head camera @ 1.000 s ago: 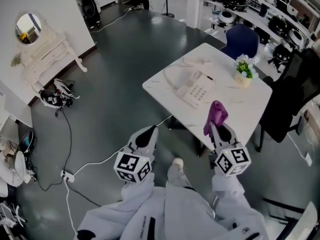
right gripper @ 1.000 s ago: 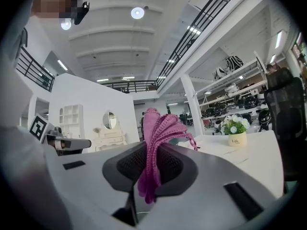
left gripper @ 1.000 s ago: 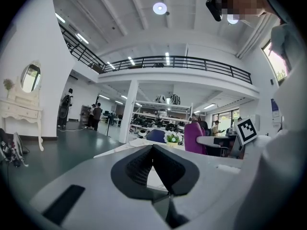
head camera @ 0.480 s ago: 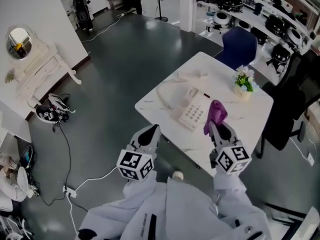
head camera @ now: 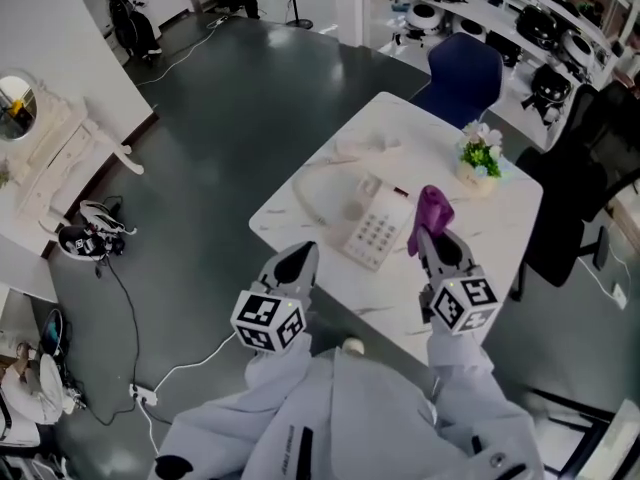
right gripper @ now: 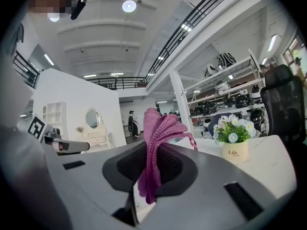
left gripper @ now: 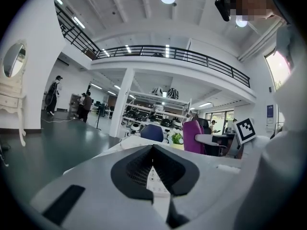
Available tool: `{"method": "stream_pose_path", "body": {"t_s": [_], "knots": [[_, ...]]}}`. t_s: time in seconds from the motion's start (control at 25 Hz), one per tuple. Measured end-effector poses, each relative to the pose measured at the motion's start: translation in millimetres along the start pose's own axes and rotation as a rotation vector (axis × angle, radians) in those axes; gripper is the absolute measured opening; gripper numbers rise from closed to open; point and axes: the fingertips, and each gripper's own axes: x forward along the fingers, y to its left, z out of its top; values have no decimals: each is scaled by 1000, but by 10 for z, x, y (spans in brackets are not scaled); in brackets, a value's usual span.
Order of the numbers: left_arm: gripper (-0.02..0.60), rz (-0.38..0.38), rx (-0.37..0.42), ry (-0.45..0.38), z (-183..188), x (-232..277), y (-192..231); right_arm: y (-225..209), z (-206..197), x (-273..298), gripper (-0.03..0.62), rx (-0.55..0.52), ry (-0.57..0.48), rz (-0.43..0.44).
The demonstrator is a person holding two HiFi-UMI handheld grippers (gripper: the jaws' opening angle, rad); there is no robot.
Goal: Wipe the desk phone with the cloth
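Here, right gripper (head camera: 437, 240) jaws pinching cloth (head camera: 432, 210), desk phone (head camera: 377, 232) nearby

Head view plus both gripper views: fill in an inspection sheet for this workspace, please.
Surface: white marbled table.
Job's things: desk phone on table; purple cloth held clear of it.
Clutter: flower pot near the far corner.
Grippers: right hand-held gripper shut on purple cloth; left hand-held gripper shut, empty.
Cables: white lead on floor to a power strip.
Surroundings: blue chair, black chair, white dressing table.
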Motion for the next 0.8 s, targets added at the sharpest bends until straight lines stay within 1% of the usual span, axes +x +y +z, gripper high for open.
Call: {"method": "stream_pose_path", "body": {"t_s": [0.28, 0.6, 0.8], "knots": [[-2, -40, -30, 51, -68, 355, 104, -268, -32, 213, 38, -17, 32, -68], [-2, -135, -49, 132, -179, 777, 174, -561, -153, 419, 38, -37, 80, -174], [-2, -182, -61, 170, -265, 1005, 218, -677, -219, 573, 38, -62, 112, -209]]}}
